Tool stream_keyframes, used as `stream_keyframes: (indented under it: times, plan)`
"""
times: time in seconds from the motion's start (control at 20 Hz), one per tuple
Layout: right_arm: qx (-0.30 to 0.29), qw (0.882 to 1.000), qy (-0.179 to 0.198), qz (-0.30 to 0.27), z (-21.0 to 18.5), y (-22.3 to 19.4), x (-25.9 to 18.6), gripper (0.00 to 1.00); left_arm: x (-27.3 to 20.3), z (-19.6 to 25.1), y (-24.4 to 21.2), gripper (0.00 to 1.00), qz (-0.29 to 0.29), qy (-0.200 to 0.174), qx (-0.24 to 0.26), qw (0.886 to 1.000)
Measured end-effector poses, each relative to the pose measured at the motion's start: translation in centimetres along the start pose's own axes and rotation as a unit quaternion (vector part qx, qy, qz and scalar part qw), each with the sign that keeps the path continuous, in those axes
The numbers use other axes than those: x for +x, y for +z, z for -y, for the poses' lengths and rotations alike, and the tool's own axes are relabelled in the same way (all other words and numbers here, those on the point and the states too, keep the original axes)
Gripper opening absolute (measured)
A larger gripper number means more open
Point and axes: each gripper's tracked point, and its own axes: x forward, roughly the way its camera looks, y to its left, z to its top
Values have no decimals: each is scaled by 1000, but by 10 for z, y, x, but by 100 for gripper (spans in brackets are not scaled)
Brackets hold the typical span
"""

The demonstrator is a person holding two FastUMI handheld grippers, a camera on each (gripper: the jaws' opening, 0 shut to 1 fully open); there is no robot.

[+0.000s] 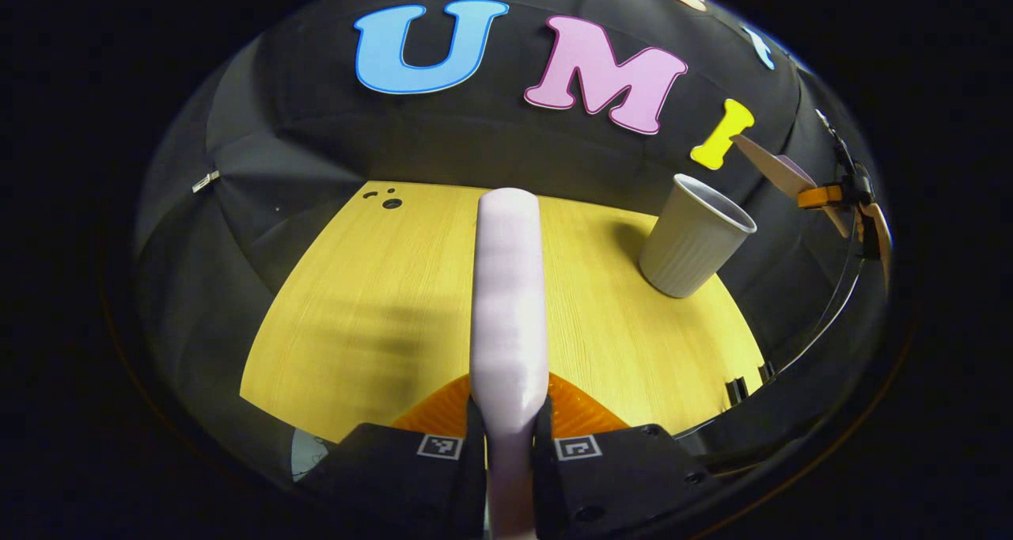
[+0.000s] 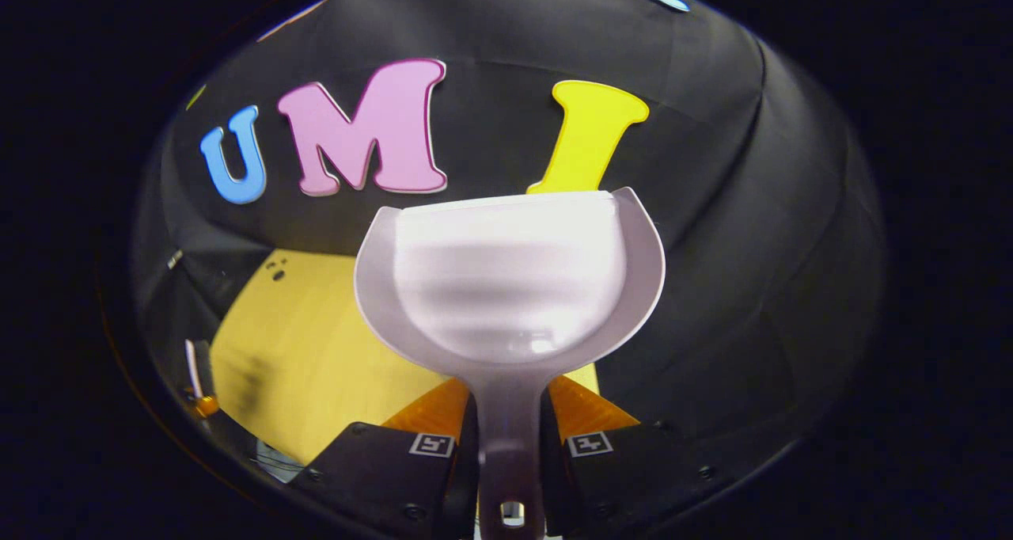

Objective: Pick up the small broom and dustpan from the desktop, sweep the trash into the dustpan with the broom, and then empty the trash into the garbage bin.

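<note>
My left gripper (image 1: 510, 413) is shut on the small broom (image 1: 508, 287), a pale rounded stick that runs straight up the middle of the left gripper view over the yellow wooden desktop (image 1: 380, 310). My right gripper (image 2: 510, 417) is shut on the handle of the white dustpan (image 2: 510, 279), which is held up in front of the booth wall with its scoop facing the camera and nothing in it. The grey ribbed cup that serves as the garbage bin (image 1: 695, 235) stands upright at the desktop's far right, beyond and to the right of the broom.
A few small dark holes (image 1: 392, 203) mark the desktop's far left corner. At the right edge of the left gripper view, the other gripper (image 1: 839, 198) hangs off the table side with a pale flat piece and a cable. In the right gripper view the desktop (image 2: 293, 350) lies low on the left.
</note>
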Motion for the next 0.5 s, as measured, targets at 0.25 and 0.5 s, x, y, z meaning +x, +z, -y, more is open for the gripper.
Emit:
stream_keyframes:
  times: [0.25,0.5]
  plan:
    - [45,995,91,12,-86,-27,-35,37,15,-4,-4,28,-1,-8,-9,1000]
    - [29,989,146,-16,-166,-83,-46,36,32,-13,-7,28,-8,-12,-6,1000]
